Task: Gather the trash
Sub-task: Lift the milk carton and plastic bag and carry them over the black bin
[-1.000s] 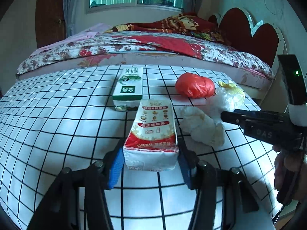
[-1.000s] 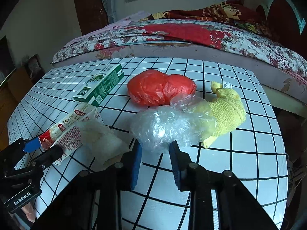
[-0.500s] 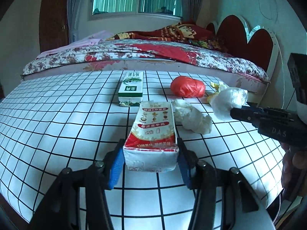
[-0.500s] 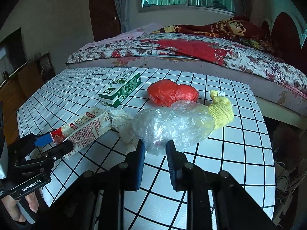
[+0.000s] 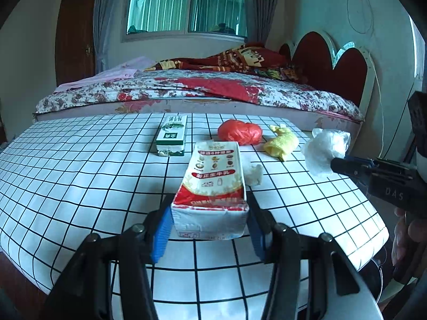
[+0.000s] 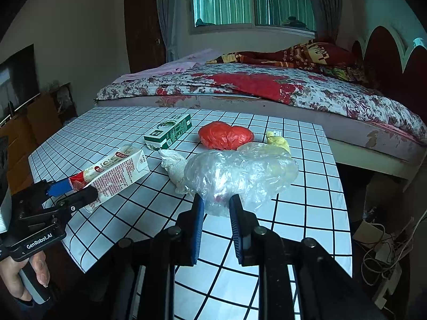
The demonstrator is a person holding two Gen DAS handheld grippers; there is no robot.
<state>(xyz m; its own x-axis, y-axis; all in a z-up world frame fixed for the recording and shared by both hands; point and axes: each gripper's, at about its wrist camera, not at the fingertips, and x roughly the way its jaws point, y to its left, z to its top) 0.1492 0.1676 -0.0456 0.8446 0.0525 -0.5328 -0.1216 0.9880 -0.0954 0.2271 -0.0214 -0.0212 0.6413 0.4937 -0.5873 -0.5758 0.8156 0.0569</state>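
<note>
We see a white tablecloth ruled in a black grid (image 5: pixel 80 176). At its twelve o'clock lies a green-and-white rectangular carton (image 5: pixel 172 138); toward one o'clock, a crumpled red plastic bag (image 5: pixel 239 132) and a yellow fuzzy cloth (image 5: pixel 283 144). We hold a red-and-white milk carton (image 5: pixel 213 184) between blue pads (image 5: pixel 161 236), and a clear crinkled plastic bag (image 6: pixel 240 176). The bedspread (image 5: pixel 186 90) is white with red flowers.

On the gridded table (image 5: pixel 80 176), the green carton (image 5: pixel 172 138) lies left of the red bag (image 5: pixel 239 132), yellow cloth (image 5: pixel 281 144) to its right, crumpled tissue (image 6: pixel 173 164) nearer, bed (image 5: pixel 186 90) behind.
</note>
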